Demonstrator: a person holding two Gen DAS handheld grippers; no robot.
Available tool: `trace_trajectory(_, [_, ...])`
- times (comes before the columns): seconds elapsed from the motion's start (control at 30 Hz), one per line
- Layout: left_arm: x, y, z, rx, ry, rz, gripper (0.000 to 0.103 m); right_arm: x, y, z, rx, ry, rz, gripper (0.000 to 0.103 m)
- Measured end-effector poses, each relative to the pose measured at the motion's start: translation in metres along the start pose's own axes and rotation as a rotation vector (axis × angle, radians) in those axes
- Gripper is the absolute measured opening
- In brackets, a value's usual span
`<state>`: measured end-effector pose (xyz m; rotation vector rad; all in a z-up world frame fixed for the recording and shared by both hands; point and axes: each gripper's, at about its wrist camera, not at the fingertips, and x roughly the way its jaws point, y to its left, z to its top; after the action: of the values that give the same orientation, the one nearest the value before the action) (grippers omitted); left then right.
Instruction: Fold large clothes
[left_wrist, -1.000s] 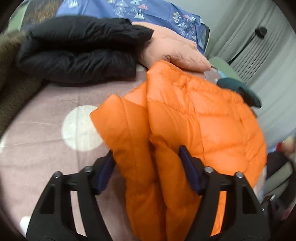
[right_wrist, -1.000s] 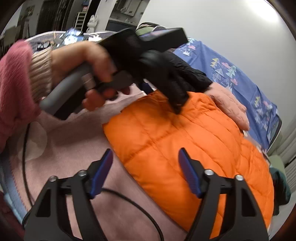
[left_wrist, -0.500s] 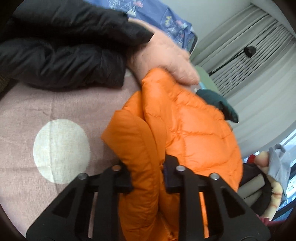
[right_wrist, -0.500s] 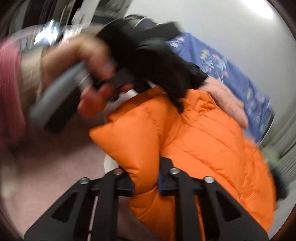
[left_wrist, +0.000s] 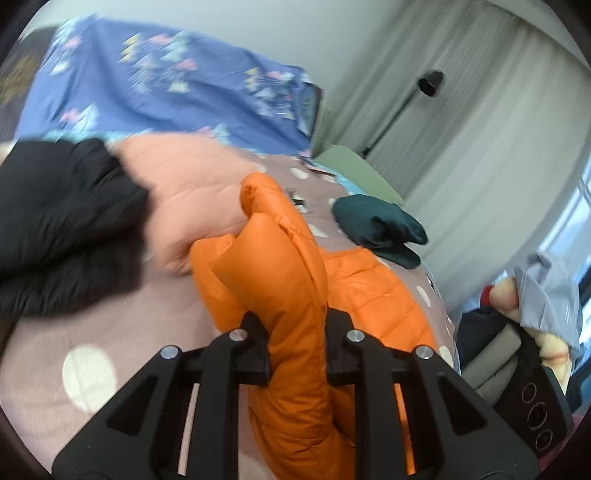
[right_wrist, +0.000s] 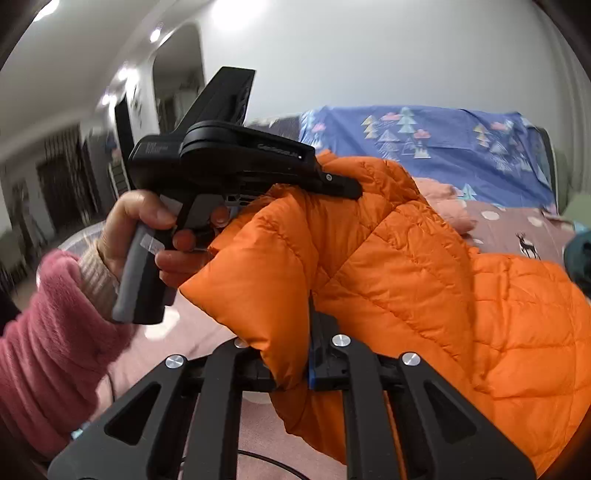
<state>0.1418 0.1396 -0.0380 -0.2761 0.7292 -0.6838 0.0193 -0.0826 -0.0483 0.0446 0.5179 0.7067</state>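
An orange quilted puffer jacket (left_wrist: 280, 266) is lifted off the pink dotted bedspread (left_wrist: 110, 325). My left gripper (left_wrist: 297, 354) is shut on a thick fold of it. My right gripper (right_wrist: 291, 362) is shut on another edge of the same jacket (right_wrist: 406, 266). In the right wrist view the left gripper's body (right_wrist: 236, 155), held by a hand in a pink sleeve, pinches the jacket's upper edge just beyond my fingers. The rest of the jacket trails down to the right onto the bed.
A black jacket (left_wrist: 62, 218) and a peach quilted garment (left_wrist: 184, 192) lie folded at the left. A dark teal garment (left_wrist: 376, 225) lies further back. A blue patterned cover (right_wrist: 424, 147) stands at the head of the bed. Grey curtains (left_wrist: 480, 129) hang at the right.
Both grippers have closed on the orange jacket and raised it off the bed. The views have tilted up toward the wall and curtains.
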Motion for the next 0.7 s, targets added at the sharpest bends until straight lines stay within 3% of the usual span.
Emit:
trace_trajectory(0.2, [0.041, -0.079, 0.026, 0.146, 0.043, -0.023, 0.018, -0.047, -0.062, 0.001, 0.145, -0.106, 0.023, 0.011])
trace_trajectory(0.3, [0.067, -0.111, 0.031, 0.204, 0.073, -0.004, 0.018, -0.065, -0.085, -0.008, 0.176, -0.112, 0.041, 0.015])
trace_trajectory(0.33, [0.077, -0.122, 0.030, 0.223, 0.084, -0.002, 0.018, -0.070, -0.090, -0.011, 0.178, -0.102, 0.064, 0.022])
trace_trajectory(0.37, [0.084, -0.129, 0.028, 0.236, 0.087, 0.004, 0.018, -0.081, -0.100, -0.017, 0.182, -0.097, 0.091, 0.036])
trace_trajectory(0.43, [0.094, -0.139, 0.025, 0.256, 0.091, 0.008, 0.018, -0.111, -0.114, -0.032, 0.186, -0.147, 0.071, 0.040])
trace_trajectory(0.53, [0.096, -0.145, 0.020, 0.276, 0.080, 0.022, 0.018, -0.131, -0.159, -0.049, 0.285, -0.139, -0.032, 0.037])
trace_trajectory(0.57, [0.096, -0.145, 0.020, 0.271, 0.075, 0.020, 0.018, -0.130, -0.175, -0.053, 0.335, -0.130, -0.098, 0.029])
trace_trajectory(0.63, [0.095, -0.141, 0.018, 0.255, 0.070, 0.012, 0.017, -0.121, -0.214, -0.062, 0.462, -0.117, -0.096, 0.026])
trace_trajectory(0.7, [0.095, -0.136, 0.017, 0.232, 0.067, 0.012, 0.017, -0.107, -0.232, -0.069, 0.526, -0.050, -0.183, 0.020])
